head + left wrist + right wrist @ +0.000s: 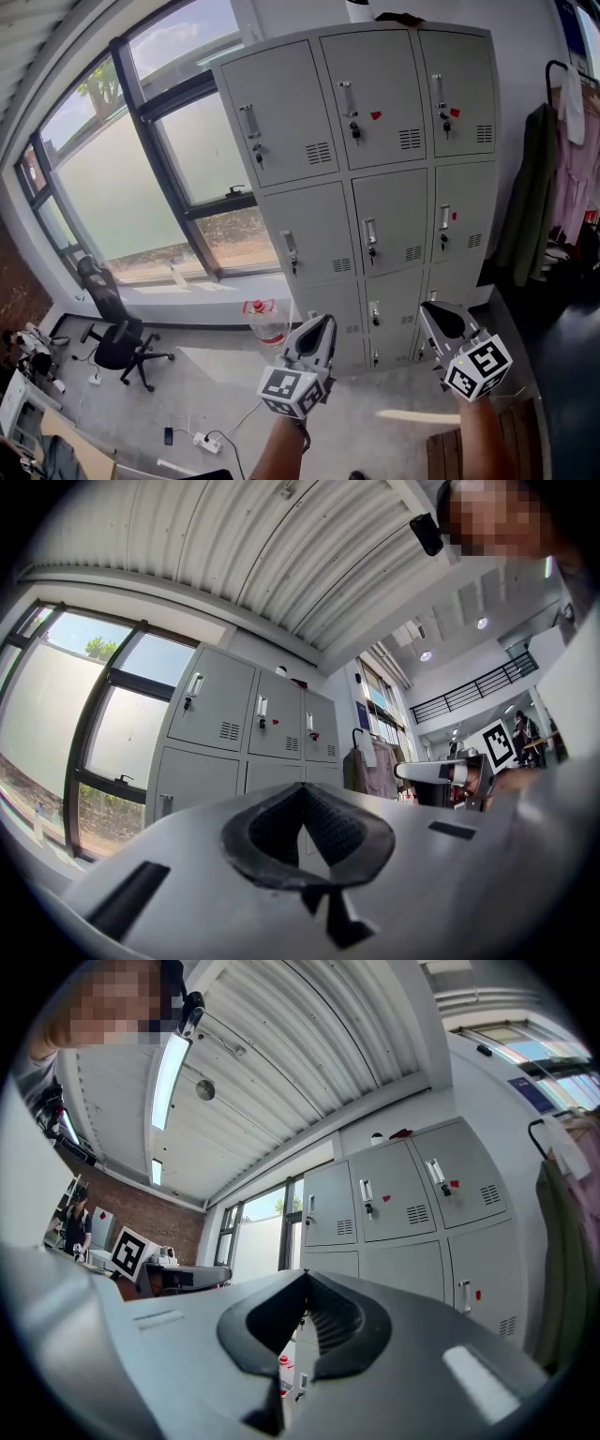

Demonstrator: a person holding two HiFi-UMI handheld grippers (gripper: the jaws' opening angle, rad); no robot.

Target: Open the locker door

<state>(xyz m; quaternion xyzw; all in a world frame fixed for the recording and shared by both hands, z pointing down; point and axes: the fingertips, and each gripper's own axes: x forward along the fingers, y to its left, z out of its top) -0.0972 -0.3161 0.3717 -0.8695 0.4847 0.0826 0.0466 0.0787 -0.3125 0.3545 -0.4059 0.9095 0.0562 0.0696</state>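
Across the head view, a grey locker (375, 178) with three columns of doors is seen against the wall from 12 to 1 o'clock, every visible door flush and shut. The left gripper (325, 322) is held at 6 o'clock and the right gripper (429, 307) at 5 o'clock, both apart from the locker, with their fingers pressed together on nothing. A large window (112, 178) is seen at 10 o'clock, an office chair (117, 342) at 8 o'clock, a plastic bottle (265, 319) just beside the left gripper's tip, and hanging clothes (544, 178) at 3 o'clock. Through the left gripper view, the locker (244, 728) is shown at 10 o'clock beyond the left gripper (302, 789), whose fingers are closed to a point with nothing between them. Through the right gripper view, the locker (403, 1204) is placed at 2 o'clock beyond the right gripper (305, 1277). Its fingers are brought together to a thin slit, and nothing is held.
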